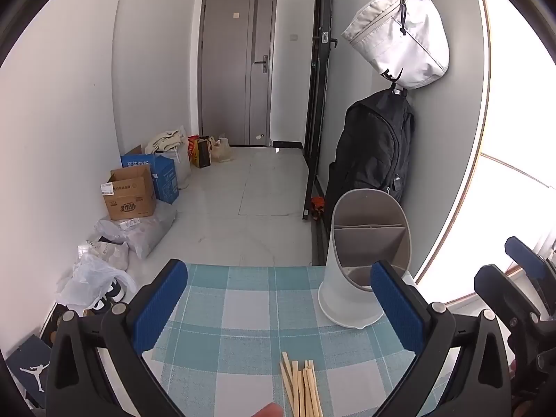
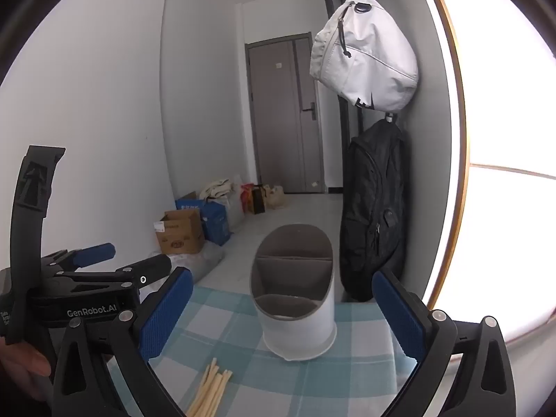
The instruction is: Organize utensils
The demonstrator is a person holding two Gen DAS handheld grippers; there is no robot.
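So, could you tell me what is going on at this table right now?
A person holds two sets of tongs, the left tongs and the right tongs, both open and empty. A bundle of wooden chopsticks lies loose on the checked tablecloth. The white divided utensil holder stands upright beyond them, with nothing visible inside.

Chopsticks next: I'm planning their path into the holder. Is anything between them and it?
Nothing visible. Only bare checked cloth lies between the chopsticks and the holder; both tools, left and right, hover open above.
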